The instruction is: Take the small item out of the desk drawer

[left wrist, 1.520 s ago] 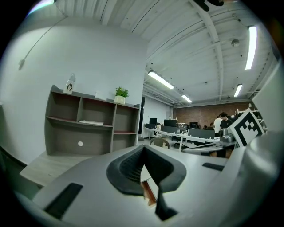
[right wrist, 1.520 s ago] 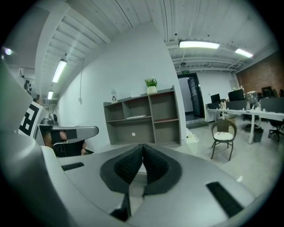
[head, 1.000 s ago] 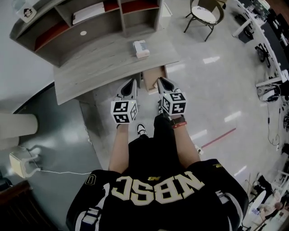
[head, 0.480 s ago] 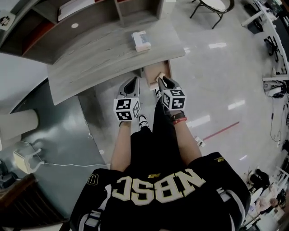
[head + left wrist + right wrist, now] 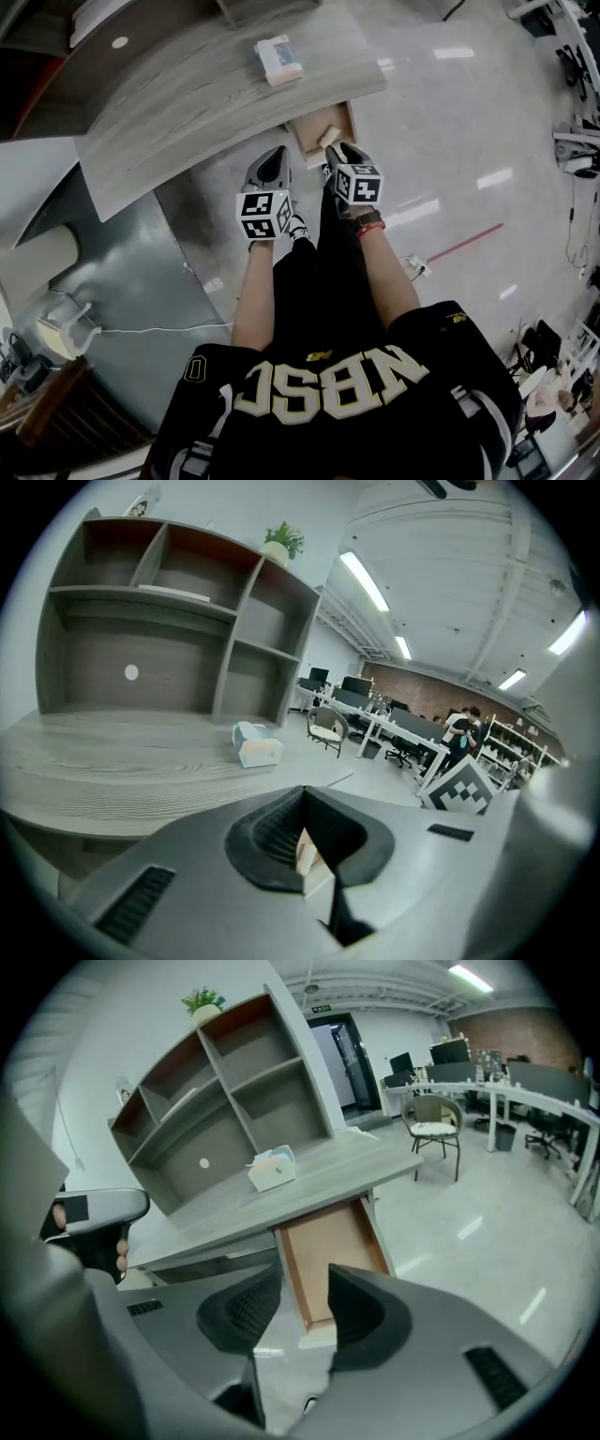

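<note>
The desk drawer (image 5: 322, 129) stands pulled out from under the grey desk top (image 5: 187, 112). Its brown bottom (image 5: 333, 1246) looks bare, and I see no small item in the part that shows. My right gripper (image 5: 336, 155) is at the drawer's front edge (image 5: 317, 1333). Its jaws are opening, with that edge showing between them and neither pad pressing on it. My left gripper (image 5: 272, 169) hangs just left of the drawer, below the desk edge, with its tips together. A pale sliver (image 5: 307, 857) shows in the gap behind the tips, and I cannot tell what it is.
A tissue box (image 5: 278, 58) lies on the desk top in front of a shelf unit (image 5: 225, 1101). The person's legs (image 5: 319, 281) stand right behind both grippers. A chair (image 5: 433, 1133) and office desks stand off to the right. A white box with a cable (image 5: 56, 336) sits on the floor at left.
The drawer has come further out of the desk with the right gripper at its front. The right jaws have parted. The left gripper has kept its place beside it.
</note>
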### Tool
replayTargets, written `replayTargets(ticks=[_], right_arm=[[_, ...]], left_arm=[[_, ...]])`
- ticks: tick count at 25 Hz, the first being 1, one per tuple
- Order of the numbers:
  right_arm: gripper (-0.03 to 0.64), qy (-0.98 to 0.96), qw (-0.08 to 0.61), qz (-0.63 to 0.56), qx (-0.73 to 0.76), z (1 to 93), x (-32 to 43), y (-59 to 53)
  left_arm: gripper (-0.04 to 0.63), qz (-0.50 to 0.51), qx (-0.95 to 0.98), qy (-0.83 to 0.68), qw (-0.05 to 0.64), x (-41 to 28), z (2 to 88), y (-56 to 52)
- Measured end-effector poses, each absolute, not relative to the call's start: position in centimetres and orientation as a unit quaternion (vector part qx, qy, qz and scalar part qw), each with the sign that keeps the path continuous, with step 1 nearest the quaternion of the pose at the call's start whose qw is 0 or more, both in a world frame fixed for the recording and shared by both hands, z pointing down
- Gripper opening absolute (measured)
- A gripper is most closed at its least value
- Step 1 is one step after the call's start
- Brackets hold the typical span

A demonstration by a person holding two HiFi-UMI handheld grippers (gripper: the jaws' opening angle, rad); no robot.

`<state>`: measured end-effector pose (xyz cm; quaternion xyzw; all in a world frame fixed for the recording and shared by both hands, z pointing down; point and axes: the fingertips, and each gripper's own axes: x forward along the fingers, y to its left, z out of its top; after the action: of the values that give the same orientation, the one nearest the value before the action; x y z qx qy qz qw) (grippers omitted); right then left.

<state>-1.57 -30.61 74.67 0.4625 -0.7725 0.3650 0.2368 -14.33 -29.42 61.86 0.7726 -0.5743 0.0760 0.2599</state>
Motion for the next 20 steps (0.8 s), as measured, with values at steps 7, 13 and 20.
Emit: replayTargets(ticks=[7,13,20], right_arm=[[0.180,-0.739,0.226,0.407,0.488,78.7,-0.8,-32.4],[0.202,-0.714,0.217,0.439,0.500,81.9,-0.3,-34.0],[0.236,-0.669,0.201,0.494,0.517,86.5,0.0,-35.5]], left_arm=[[0.012,0.097,0.774,-0.563,0.274,-13.4,64.7,-30.1],[0.012,0.103,0.759,-0.570,0.297,-13.6,67.4,-30.9],[0.012,0.113,0.756,-0.566,0.308,-13.2,69.4,-31.7]])
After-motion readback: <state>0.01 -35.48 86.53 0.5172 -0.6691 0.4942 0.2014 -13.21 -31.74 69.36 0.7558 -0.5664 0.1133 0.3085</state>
